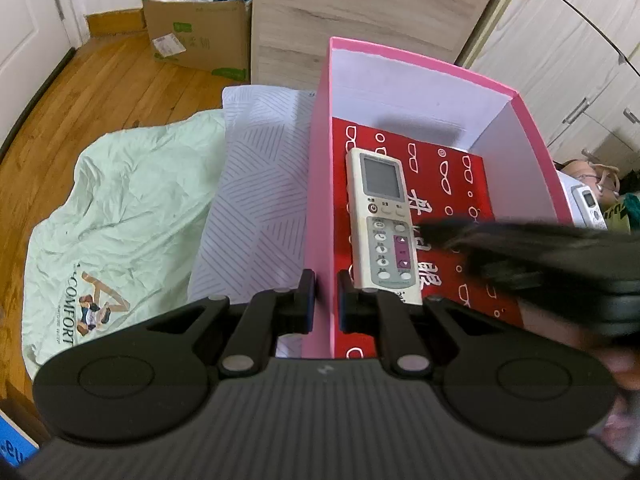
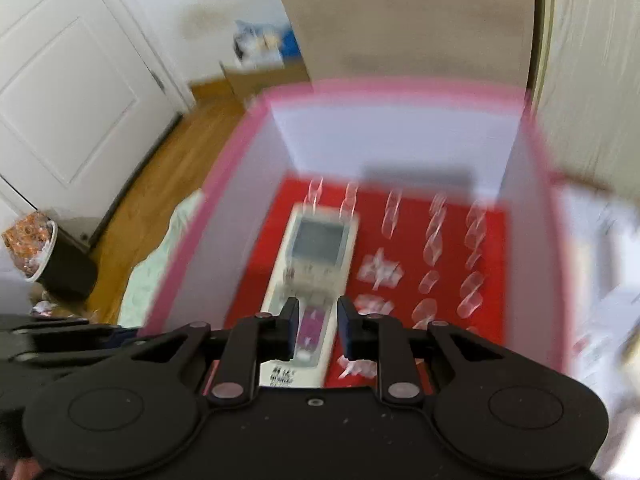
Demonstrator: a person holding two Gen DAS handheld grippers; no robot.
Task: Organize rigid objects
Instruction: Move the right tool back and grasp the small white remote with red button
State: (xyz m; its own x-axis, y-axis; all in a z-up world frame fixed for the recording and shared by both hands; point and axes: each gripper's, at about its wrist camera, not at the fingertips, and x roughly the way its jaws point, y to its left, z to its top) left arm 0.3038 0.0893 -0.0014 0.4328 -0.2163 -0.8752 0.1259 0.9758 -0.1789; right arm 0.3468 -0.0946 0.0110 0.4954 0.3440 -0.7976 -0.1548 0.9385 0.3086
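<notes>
"COMFORT" is printed on the pale green bedding (image 1: 120, 216), next to a small picture logo. White Chinese characters are seen on the red sheet (image 1: 460, 208), too blurred to be read.

Cream remote (image 1: 384, 224) with grey screen and purple button patch, lying flat, face up, along the left wall inside the pink box (image 1: 316, 208), on its red printed bottom.

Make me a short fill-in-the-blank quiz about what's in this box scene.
The remote control lies inside a ____ box. The left gripper is clamped on the box's wall, while the right gripper holds ____. The printed surface under the remote control is coloured ____.
Missing words: pink; nothing; red.
</notes>
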